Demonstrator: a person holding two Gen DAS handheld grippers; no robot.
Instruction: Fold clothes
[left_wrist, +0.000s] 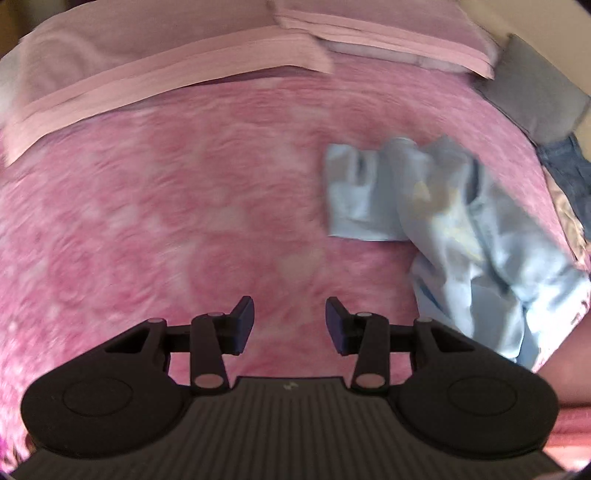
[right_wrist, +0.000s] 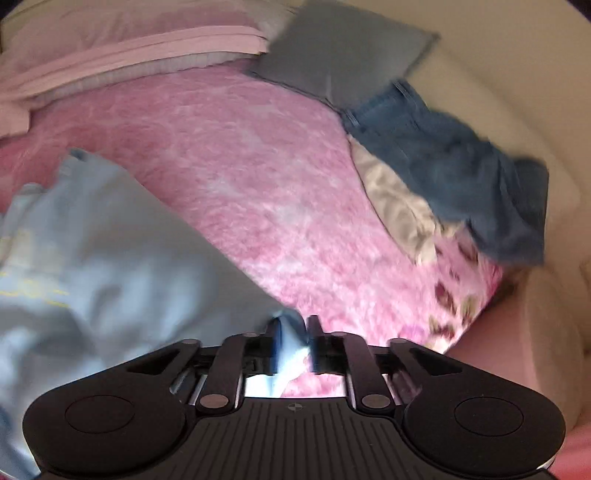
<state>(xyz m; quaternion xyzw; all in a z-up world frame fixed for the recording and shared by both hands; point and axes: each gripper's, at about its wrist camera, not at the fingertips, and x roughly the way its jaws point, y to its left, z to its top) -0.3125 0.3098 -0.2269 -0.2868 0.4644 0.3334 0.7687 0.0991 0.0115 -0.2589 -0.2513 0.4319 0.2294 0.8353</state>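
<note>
Pale-blue shirt (right_wrist: 96, 258), its yellow print too blurred to read, is lying crumpled on the pink bedspread (left_wrist: 184, 206). Right tongs (right_wrist: 293, 345) are angling down, their jaws pinching the shirt's edge. Left tongs (left_wrist: 290, 325), beside the shirt, are hanging spread and empty over the bedspread.

- The left gripper (left_wrist: 290, 325) points down over a pink patterned bedspread (left_wrist: 184, 206); its jaws stand apart with nothing between them.
- A light blue garment (left_wrist: 443, 221) lies crumpled on the bedspread, ahead and to the right of the gripper, not touching it.
- Pale pink pillows (left_wrist: 166, 66) lie along the far edge of the bedspread.
- A grey cushion (left_wrist: 535, 96) sits at the upper right, with a dark blue denim item (left_wrist: 565, 166) just below it.
- The picture is blurred; fine detail cannot be told.
</note>
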